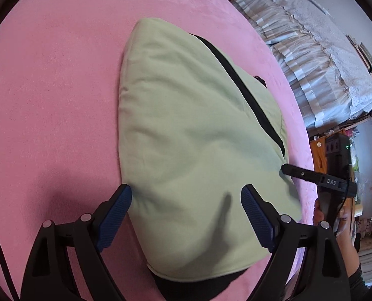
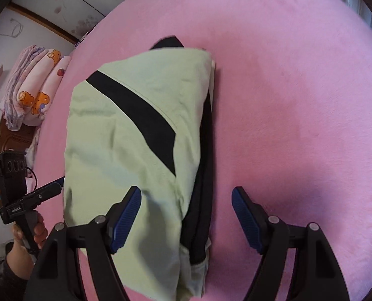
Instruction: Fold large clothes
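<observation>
Seemingly soft and light, the pale green garment (image 1: pixel 186 130) lies folded on the pink bed (image 1: pixel 48 87) in the left wrist view, with the left tongs (image 1: pixel 186 200) spread over its near edge, pinching nothing. From the right wrist, the right tongs (image 2: pixel 186 200) gape above its black-trimmed side (best hold: a layered edge). No containers show.

left tongs (image 1: pixel 186 195): agape, angled downward | right tongs (image 2: pixel 186 198): agape, angled downward, nothing gripped
</observation>
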`<state>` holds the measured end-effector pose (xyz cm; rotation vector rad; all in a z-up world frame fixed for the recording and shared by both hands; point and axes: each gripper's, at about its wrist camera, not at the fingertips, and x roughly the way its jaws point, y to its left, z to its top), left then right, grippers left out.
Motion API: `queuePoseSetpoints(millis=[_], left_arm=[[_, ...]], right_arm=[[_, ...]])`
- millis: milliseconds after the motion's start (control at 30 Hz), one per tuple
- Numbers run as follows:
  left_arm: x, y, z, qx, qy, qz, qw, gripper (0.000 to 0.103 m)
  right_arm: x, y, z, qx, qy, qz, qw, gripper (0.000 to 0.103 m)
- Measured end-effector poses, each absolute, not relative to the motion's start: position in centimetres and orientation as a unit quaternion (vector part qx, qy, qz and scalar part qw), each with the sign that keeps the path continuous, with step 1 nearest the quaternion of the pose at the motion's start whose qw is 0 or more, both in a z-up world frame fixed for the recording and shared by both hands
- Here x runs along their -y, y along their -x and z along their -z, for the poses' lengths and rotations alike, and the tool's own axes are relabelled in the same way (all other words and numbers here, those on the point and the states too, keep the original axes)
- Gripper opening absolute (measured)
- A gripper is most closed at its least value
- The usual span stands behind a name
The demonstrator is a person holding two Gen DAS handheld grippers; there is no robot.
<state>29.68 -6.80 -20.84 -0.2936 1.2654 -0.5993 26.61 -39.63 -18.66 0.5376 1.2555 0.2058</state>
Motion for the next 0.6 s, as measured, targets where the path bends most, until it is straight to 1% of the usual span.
queuePoseSetpoints(millis=[200,333,500,567,600], left_arm=[[6.0,-31.1,24.2,-0.598,0.183,0.274,0.731,0.088],[6.9,-31.2,24.8,-0.585,0.182,0.293,0.734,0.088],[8.4,-31.4,25.2,-0.581,0.154,0.294,0.743,0.095],[8.7,-31.6,25.3,-0.58,0.151,0.291,0.745,0.095],[8.6,-31.7,25.2,-0.58,0.15,0.29,0.746,0.095]], right_arm=[[38.8,-27.7,20.2,-0.552,-0.301,-0.183,0.756,0.075],[37.1,-28.6,20.8,-0.544,-0.292,-0.209,0.759,0.075],[36.5,-30.0,21.5,-0.536,-0.3,-0.22,0.758,0.075],[36.4,-30.4,21.5,-0.536,-0.293,-0.219,0.761,0.071],[36.1,-30.7,21.6,-0.535,-0.288,-0.216,0.764,0.067]])
